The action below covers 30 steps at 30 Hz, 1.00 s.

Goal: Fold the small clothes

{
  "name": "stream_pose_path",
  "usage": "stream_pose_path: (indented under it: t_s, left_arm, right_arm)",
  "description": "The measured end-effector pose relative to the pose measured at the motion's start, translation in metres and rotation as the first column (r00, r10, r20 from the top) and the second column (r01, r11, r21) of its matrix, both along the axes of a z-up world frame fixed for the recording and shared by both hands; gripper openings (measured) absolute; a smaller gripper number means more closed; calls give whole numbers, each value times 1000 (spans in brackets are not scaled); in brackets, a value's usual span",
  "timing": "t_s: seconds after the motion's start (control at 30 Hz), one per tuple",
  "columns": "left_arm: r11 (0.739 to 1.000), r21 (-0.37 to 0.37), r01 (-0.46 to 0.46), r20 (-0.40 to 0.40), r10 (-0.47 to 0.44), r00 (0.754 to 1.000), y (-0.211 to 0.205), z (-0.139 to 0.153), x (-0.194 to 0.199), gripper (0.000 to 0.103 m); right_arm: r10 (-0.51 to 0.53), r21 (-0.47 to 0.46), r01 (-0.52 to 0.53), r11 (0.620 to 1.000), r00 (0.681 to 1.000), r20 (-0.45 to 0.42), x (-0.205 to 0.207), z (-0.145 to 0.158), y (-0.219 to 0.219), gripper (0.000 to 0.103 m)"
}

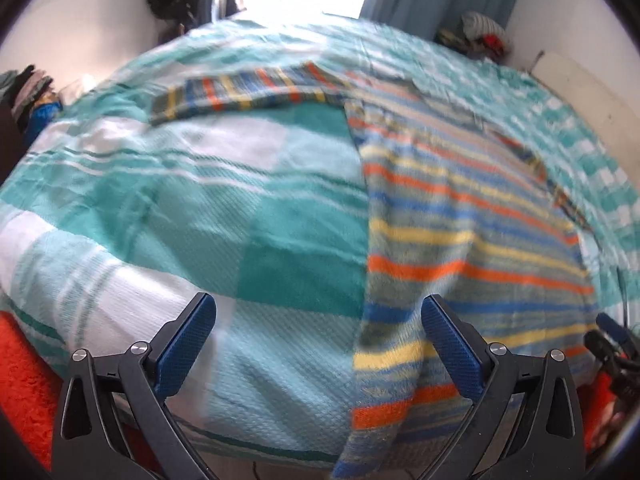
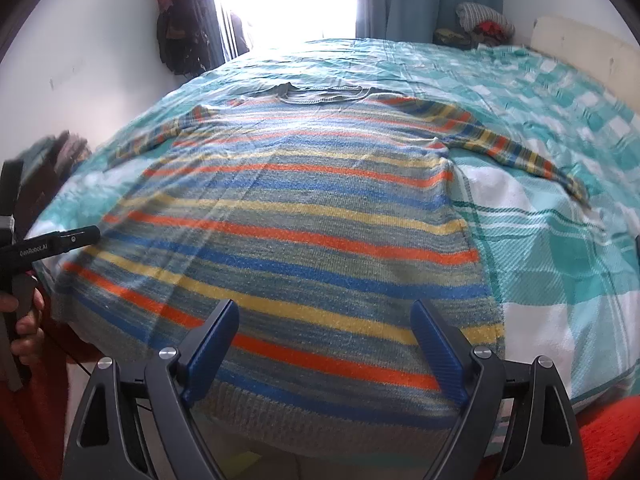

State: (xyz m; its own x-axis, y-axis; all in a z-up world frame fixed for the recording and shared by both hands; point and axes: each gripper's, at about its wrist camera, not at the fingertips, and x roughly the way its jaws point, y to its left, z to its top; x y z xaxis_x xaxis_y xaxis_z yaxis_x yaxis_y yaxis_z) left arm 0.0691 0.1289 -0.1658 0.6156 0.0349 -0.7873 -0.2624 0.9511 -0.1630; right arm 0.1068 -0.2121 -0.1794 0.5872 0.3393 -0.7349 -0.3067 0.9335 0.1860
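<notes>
A striped sweater [image 2: 304, 208] in blue, orange, yellow and grey lies flat on the bed, collar far, hem hanging over the near edge, both sleeves spread sideways. In the left wrist view the sweater [image 1: 460, 232] fills the right half, its left sleeve [image 1: 240, 94] stretched leftward. My left gripper [image 1: 318, 332] is open and empty at the bed's near edge, its right finger beside the sweater's left hem corner. My right gripper [image 2: 324, 340] is open and empty above the hem's middle. The left gripper also shows in the right wrist view [image 2: 60, 240] at the far left.
The bed carries a teal and white checked cover [image 2: 560, 248]. An orange rug [image 1: 24, 392] lies on the floor below. Piled clothes [image 2: 484, 24] sit at the far right corner, hanging garments [image 2: 180, 20] on the far wall, a clothes stack [image 1: 28, 92] at left.
</notes>
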Motion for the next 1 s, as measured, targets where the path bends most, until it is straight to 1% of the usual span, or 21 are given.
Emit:
stream_pose_path:
  t_s: [0.1,0.13,0.23,0.3,0.37,0.4,0.43,0.47,0.53,0.57,0.6,0.63,0.67,0.7,0.77,0.8,0.83,0.9,0.93,0.97,1.0]
  left_arm:
    - [999,-1,-47,51,47,998,10,10,-5,102]
    - [998,-1,-55,61,55,997,13,12,-6,102]
    - [997,2,-71,79,71,994,17,15,-5,102]
    - [997,1,-72,72,72,995,18,13,-3,102]
    - [998,-6,-69,53,69,996,17,8,1,102]
    - [998,-6,-68,44,68,997,16,6,2,102]
    - [998,-1,-67,35,67,997,15,4,3,102]
    - [998,2,-67,30,67,997,15,4,4,102]
    - [998,3,-70,25,70,997,15,2,5,102]
    - [997,2,-73,19,73,997,16,1,6,102]
    - [997,2,-77,13,77,997,16,0,6,102]
    - [997,0,-81,3,81,997,17,-2,8,102]
    - [996,-3,-86,-7,86,996,18,-5,9,102]
    - [996,-6,-91,-15,91,996,19,-7,10,102]
    - [996,-2,-94,-26,94,995,19,-10,12,102]
    - [996,7,-92,-28,92,995,17,-11,12,102]
    - [996,19,-86,-31,87,996,16,-12,13,102]
    - [997,35,-74,-36,75,997,13,-12,14,102]
    - [997,34,-70,-35,71,997,13,-12,13,102]
    - [997,28,-67,-30,67,997,12,-12,12,102]
    - [998,23,-64,-28,65,997,12,-11,12,102]
  right_arm:
    - [-89,193,92,977,996,-26,26,18,-48,87]
    - [-128,230,133,964,991,-35,39,22,-68,87]
    - [-302,316,322,893,947,-110,89,24,-146,87]
    - [-403,365,441,820,898,-179,119,15,-195,87]
    - [-444,439,543,716,839,-314,150,-7,-240,84]
    - [-445,489,581,650,813,-375,160,-19,-255,77]
    - [-435,543,619,568,785,-441,171,-33,-269,75]
    - [-429,571,650,501,760,-488,179,-45,-278,75]
    - [-455,550,701,454,713,-534,191,-59,-288,75]
    - [-492,510,737,444,676,-548,196,-65,-293,75]
    - [-527,487,766,419,642,-557,199,-70,-296,74]
    - [-546,492,781,384,622,-561,202,-76,-298,74]
    - [-554,496,786,369,614,-562,206,-78,-299,74]
    - [-564,495,789,364,610,-557,211,-80,-298,74]
    - [-584,475,780,406,622,-522,223,-78,-293,69]
    - [-599,449,777,441,627,-498,228,-77,-291,49]
    - [-628,389,792,472,611,-483,233,-76,-290,7]
    - [-663,349,803,484,596,-453,236,-67,-286,5]
    - [-674,334,794,508,608,-420,239,-56,-283,5]
    - [-670,330,761,559,649,-361,246,-35,-273,5]
    - [-640,340,704,624,710,-295,255,-12,-258,5]
